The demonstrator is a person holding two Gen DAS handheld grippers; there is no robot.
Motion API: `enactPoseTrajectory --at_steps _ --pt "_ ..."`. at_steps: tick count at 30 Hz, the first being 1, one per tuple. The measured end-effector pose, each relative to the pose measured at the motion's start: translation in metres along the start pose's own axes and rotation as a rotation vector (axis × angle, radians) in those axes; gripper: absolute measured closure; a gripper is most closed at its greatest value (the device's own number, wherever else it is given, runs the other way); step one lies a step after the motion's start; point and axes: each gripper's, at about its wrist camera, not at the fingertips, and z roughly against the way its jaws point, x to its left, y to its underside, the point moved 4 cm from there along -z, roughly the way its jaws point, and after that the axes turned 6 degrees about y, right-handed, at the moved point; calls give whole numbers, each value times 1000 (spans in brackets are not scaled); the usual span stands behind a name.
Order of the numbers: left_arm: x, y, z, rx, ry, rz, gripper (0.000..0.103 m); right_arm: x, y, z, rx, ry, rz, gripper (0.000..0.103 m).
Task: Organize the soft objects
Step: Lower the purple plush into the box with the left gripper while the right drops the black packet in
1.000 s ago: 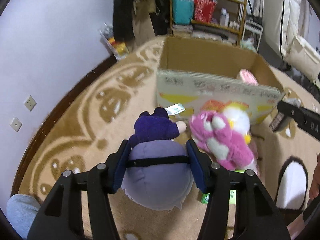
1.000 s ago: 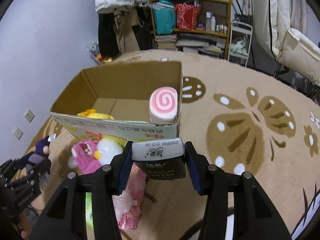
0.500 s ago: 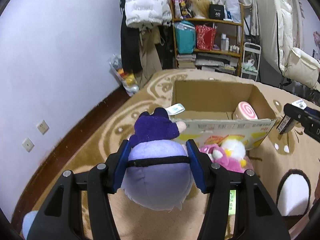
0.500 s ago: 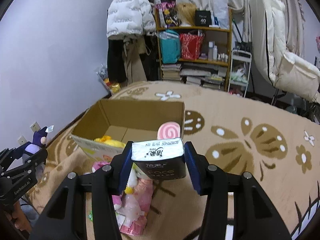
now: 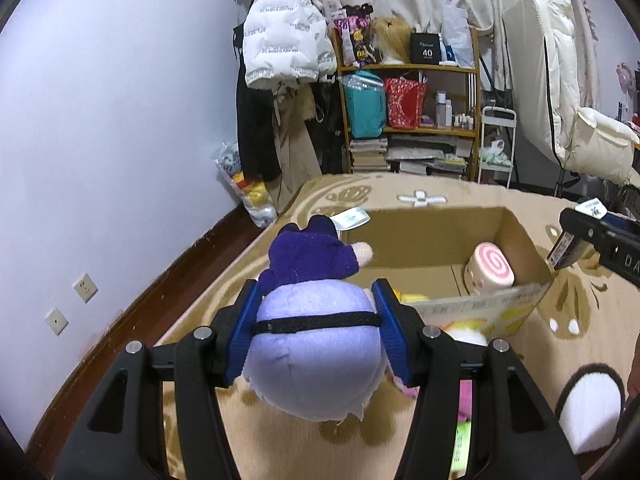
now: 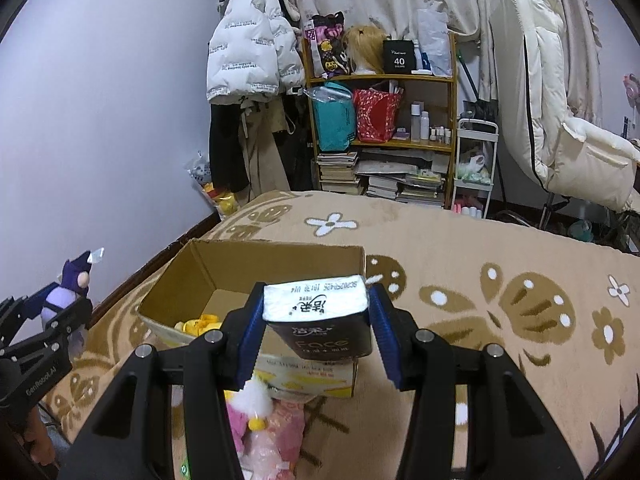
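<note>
Purple plush and tissue pack, both gripped above the rug near the cardboard box.

Blue-padded fingers (image 5: 384,332) of the left gripper (image 5: 316,330) press into both sides of a purple plush doll (image 5: 316,344), which is clear of the rug (image 6: 500,248) with its dark head pointing at the open cardboard box (image 5: 424,236). The right gripper (image 6: 316,330) pinches a dark pack of facial tissues (image 6: 320,320) (white end toward the camera) just in front of the box. Inside the box sit a pink swirl-roll plush (image 5: 490,268) and something yellow (image 6: 200,325). A pink-and-white plush (image 6: 252,404) lies on the rug against the box's near wall.
</note>
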Motion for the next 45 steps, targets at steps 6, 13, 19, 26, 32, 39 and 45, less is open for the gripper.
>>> enactPoseTrajectory --at_steps 6,13,19,26,32,39,45 --pt "-7 -23 -10 -64 -16 -39 47 5 -10 -11 -16 -2 13 50" --pt "-5 -33 -29 -63 -3 -25 47 12 -20 -29 -24 -13 32 50" --pt "-9 -44 -46 -62 6 -59 47 14 -25 -41 -22 -18 48 50" --pt "-17 -56 -63 -68 23 -85 47 7 -31 -56 -6 -79 -2 50" --pt "-24 -52 -79 -26 73 -74 47 1 -23 -73 40 -125 -50 50" --pt "-30 -40 -96 32 138 -52 47 5 -11 -87 84 -131 -41 50" --pt "-40 -34 -104 62 151 -69 46 5 -6 -93 106 -105 -23 50"
